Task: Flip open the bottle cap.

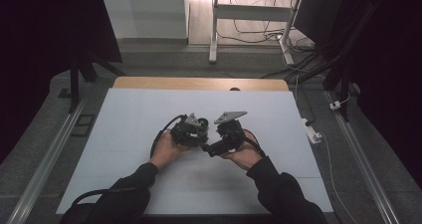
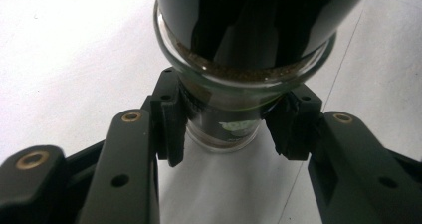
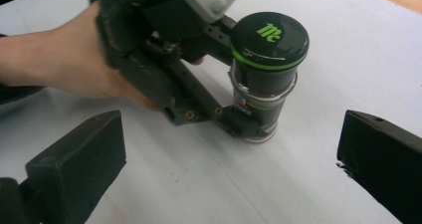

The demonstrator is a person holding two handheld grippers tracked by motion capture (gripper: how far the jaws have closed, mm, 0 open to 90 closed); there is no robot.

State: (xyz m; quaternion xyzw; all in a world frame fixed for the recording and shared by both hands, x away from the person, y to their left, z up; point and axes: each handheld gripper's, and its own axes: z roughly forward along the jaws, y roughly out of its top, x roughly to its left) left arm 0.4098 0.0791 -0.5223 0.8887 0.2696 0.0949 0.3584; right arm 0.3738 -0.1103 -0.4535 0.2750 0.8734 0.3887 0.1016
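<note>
Near the middle of the white table top [image 1: 124, 134] stands a small glass spice jar [image 3: 263, 89], upright, its base on the white surface. The jar carries a glossy black lid [image 3: 269, 37] with a bright green ring round its lower edge and a green logo printed on top. Below the lid the clear glass wall shows a brown, grainy powder that fills the jar up close to the neck; a label with green and white print wraps the lower part of the body.

The left gripper [image 2: 226, 129] is clamped on the jar: its two black pads press against opposite sides of the glass low down, just above the base, with the jar's shoulder and lid rising over them. In the right gripper view the same gripper reaches in beside the jar from the left, the person's left hand [image 3: 59, 64] wrapped round its body and a grey plate on top of it.

The right gripper [image 3: 234, 169] sits on the near side of the jar, its jaws spread wide and with nothing between them; the jar stands beyond them, clear of both pads. In the high view the two grippers lie close together by the jar, the right hand [image 1: 246, 157] cupping its gripper from below.
</note>
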